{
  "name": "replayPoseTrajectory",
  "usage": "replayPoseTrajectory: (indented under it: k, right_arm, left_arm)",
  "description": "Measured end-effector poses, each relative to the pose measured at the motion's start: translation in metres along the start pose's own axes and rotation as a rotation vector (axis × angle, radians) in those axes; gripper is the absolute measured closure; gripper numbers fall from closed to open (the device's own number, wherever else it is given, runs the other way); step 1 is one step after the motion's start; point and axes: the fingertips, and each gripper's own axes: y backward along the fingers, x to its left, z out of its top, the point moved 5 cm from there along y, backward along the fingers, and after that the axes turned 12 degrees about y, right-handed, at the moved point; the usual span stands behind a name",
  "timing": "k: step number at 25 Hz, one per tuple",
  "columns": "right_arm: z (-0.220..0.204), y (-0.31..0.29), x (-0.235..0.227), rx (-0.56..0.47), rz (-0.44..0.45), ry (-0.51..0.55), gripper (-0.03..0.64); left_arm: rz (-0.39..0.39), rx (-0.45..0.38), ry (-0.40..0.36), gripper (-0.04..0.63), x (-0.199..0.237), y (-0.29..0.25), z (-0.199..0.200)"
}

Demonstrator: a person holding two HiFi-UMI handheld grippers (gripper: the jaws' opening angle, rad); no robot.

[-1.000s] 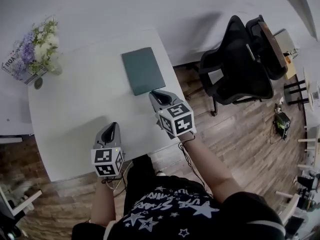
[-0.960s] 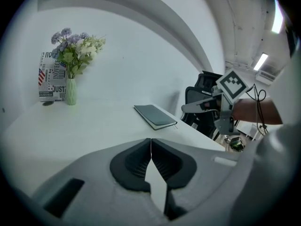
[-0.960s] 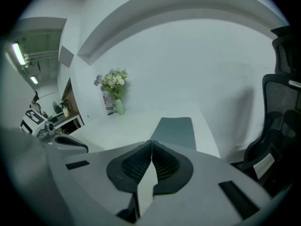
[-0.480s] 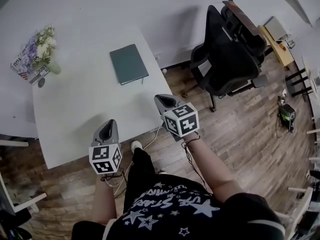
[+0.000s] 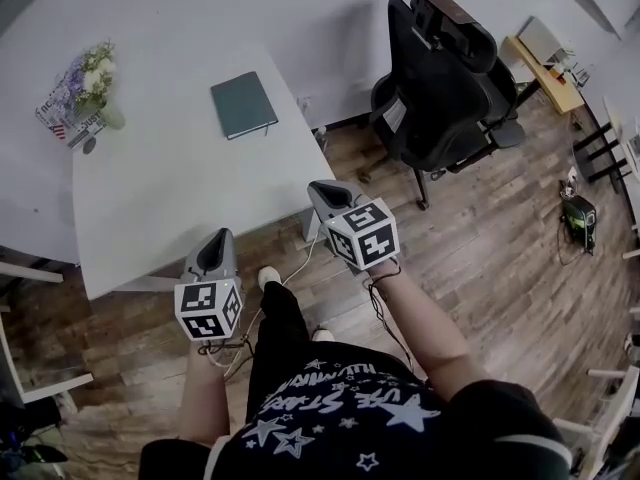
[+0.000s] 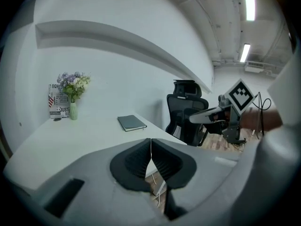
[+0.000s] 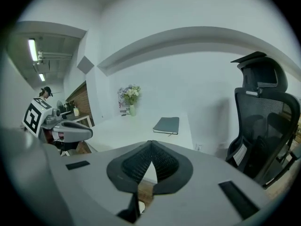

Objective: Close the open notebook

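A dark green notebook (image 5: 243,105) lies closed and flat near the far right corner of the white table (image 5: 170,203); it also shows in the left gripper view as the notebook (image 6: 131,123) and in the right gripper view as the notebook (image 7: 167,125). My left gripper (image 5: 215,249) is shut and empty, held off the table's near edge. My right gripper (image 5: 321,194) is shut too, with nothing between its jaws, beyond the table's right front corner. Both are well away from the notebook.
A vase of flowers (image 5: 95,83) with a printed card stands at the table's far left corner. A black office chair (image 5: 440,88) stands to the right over the wooden floor (image 5: 480,258). A cable runs down by the table leg.
Both grippers have drawn back from the table toward the person. The right gripper, which was at the notebook's near edge, is now over the floor. The notebook stays closed on the table.
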Motion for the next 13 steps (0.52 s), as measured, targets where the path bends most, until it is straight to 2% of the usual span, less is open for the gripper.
replayPoseTrajectory:
  k: [7,13]
  right_arm:
    - [-0.023,0.057,0.012,0.007,-0.019,-0.005,0.615]
    - [-0.034,0.097,0.016,-0.036,-0.02,-0.023,0.615]
  left_arm:
    - [0.009,-0.01,-0.007,0.575,-0.039,0.044,-0.02]
    - [0.01,-0.006,0.002,0.575,-0.066,0.072,-0.038]
